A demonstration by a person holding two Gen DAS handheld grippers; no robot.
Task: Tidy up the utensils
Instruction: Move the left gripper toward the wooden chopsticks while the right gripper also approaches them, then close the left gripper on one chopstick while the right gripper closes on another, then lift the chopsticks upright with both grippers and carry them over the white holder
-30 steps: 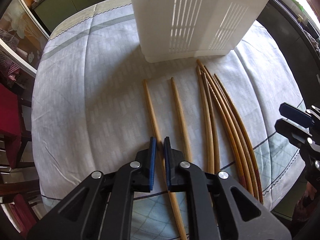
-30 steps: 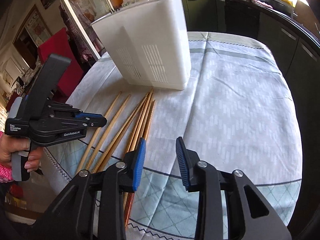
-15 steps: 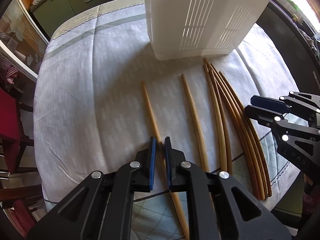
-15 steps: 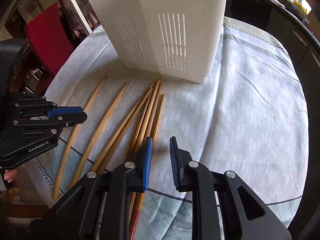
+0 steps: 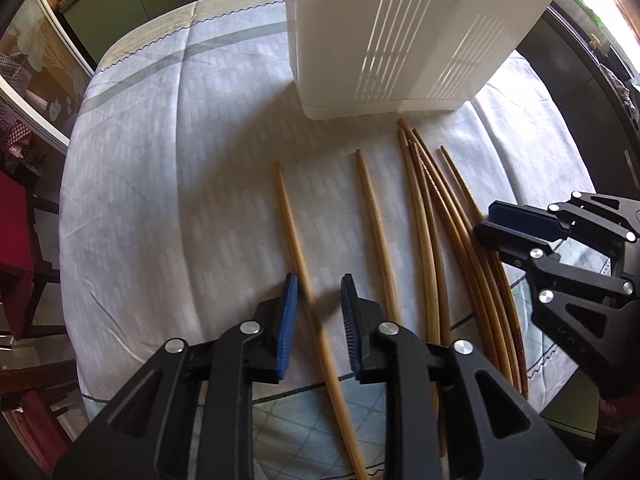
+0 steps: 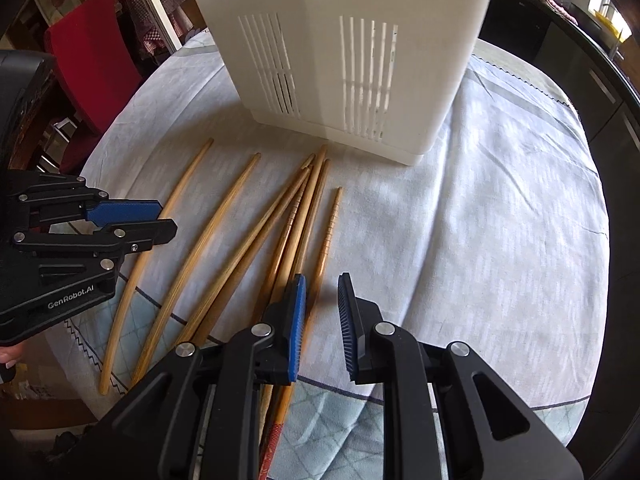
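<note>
Left gripper (image 5: pixel 316 308) fingers apart astride the outermost chopstick (image 5: pixel 298 248) near the bench's (image 5: pixel 160 184) front edge, right gripper (image 6: pixel 322 312) fingers apart over the chopstick bundle (image 6: pixel 280 232), white slotted holder (image 6: pixel 340 52) upright behind them

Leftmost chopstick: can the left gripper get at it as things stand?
Probably yes. The left gripper is open and the leftmost chopstick runs between its jaws, lying apart from the others on the tablecloth. Nothing sits in the way.
</note>
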